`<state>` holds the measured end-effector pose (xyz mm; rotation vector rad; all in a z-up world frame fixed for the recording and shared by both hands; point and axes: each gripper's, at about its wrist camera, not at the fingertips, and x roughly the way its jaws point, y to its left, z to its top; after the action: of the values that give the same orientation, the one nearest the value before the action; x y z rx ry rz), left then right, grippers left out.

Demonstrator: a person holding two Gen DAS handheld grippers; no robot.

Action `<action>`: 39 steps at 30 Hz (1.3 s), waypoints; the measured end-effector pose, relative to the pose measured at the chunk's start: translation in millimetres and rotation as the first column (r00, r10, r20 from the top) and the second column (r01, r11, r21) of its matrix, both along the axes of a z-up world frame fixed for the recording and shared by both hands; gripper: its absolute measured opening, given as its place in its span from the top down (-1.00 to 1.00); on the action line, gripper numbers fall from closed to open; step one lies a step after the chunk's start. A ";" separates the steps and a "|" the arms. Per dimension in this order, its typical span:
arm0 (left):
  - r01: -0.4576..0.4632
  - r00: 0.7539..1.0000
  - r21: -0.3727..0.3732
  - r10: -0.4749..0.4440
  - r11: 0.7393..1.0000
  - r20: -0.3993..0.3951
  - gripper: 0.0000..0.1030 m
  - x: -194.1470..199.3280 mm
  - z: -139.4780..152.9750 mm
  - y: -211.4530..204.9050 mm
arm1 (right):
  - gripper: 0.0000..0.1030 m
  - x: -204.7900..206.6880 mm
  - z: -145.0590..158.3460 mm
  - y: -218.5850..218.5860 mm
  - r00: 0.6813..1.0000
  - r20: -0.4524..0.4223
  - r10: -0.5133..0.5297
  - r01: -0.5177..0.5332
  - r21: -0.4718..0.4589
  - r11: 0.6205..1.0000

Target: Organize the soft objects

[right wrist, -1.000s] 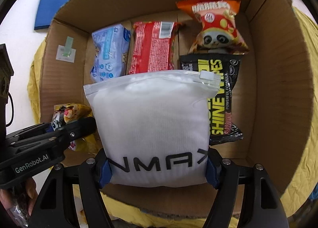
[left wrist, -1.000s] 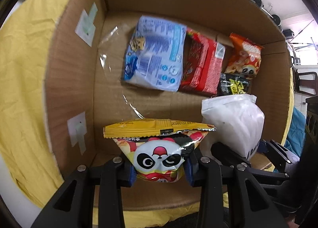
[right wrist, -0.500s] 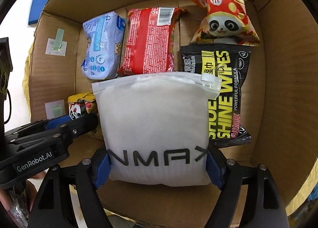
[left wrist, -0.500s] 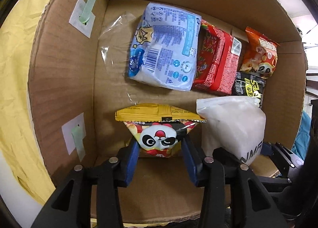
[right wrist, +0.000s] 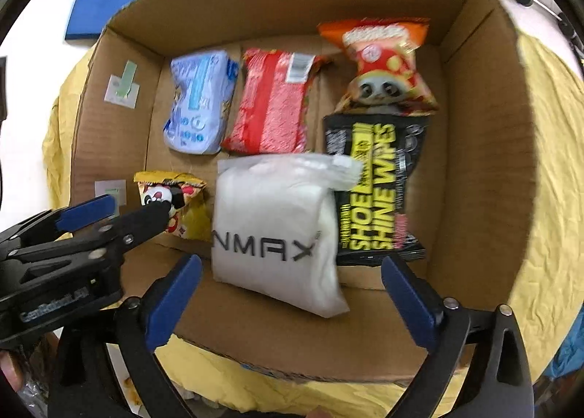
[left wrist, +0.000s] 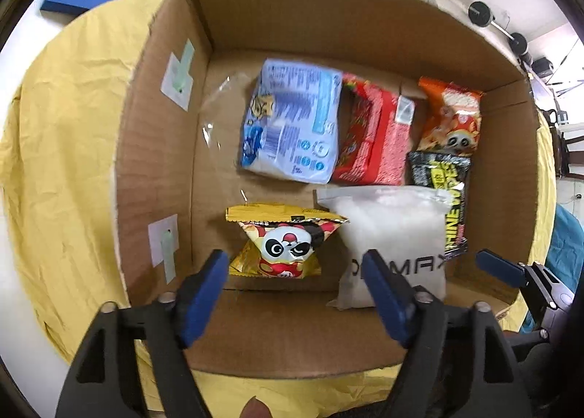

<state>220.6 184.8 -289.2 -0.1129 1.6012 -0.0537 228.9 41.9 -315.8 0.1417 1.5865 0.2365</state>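
Against the near wall of the open brown cardboard box (left wrist: 157, 170), the small yellow foil snack bag printed with a panda face (left wrist: 283, 243) is lying flat on the floor, its crimped top seal pointing toward the far wall and its long axis running near to far. Just beside it, touching along one side, the white zip-top pouch with black lettering (right wrist: 273, 224) is lying with its zip end toward the far wall and its lettered end toward the near wall, slightly tilted, its long axis also near to far.

Above the snack bag, the left gripper (left wrist: 294, 283) is pointing down with its blue-padded fingers (left wrist: 204, 294) standing wide; its jaws have just been opening, and the pads are clear of the bag on both sides. The right gripper (right wrist: 290, 294) is hanging over the pouch, its jaws having just been opening too, spread as wide as they go, pads apart from the pouch.

Along the far wall, a pale blue tissue pack (left wrist: 292, 126), a red noodle packet (left wrist: 376, 140) and an orange panda snack bag (right wrist: 379, 68) are lying side by side. A black packet with yellow lettering (right wrist: 376, 188) is partly tucked under the pouch's edge. A yellow cloth (left wrist: 65, 162) is spreading out under the box.
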 end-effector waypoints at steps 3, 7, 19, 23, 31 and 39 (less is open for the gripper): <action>-0.009 1.000 0.006 0.009 1.000 0.030 -0.73 -2.3 11.4 -2.3 | -1.00 0.3 6.0 -13.6 0.999 0.027 -0.024 0.025 -0.016 1.000; -0.023 0.997 0.018 0.022 1.000 0.069 -0.85 -4.8 26.7 -1.0 | -1.00 -1.1 13.4 -28.9 0.997 0.044 -0.057 0.059 -0.039 0.998; -0.032 0.990 0.029 0.028 0.999 0.141 -0.86 -12.7 52.3 4.5 | -1.00 -18.1 60.1 -55.2 0.991 0.096 -0.095 0.099 -0.034 0.995; -0.023 0.978 0.060 0.010 0.998 0.207 -0.86 -25.6 80.3 -1.3 | -1.00 -34.1 92.9 -63.5 0.982 0.159 -0.103 0.108 -0.024 0.994; -0.009 0.933 0.082 -0.021 0.997 0.360 -0.86 -74.3 165.8 -21.1 | -1.00 -87.9 188.3 -86.2 0.945 0.307 -0.110 0.110 0.015 0.994; -0.018 0.888 0.101 -0.030 0.995 0.458 -0.86 -115.4 233.4 -32.0 | -1.00 -134.2 267.8 -97.8 0.894 0.433 -0.119 0.120 0.026 0.992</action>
<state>105.3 152.8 -55.8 -0.0118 1.1253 -0.0018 94.7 -55.9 -48.0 0.1718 1.1278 0.1563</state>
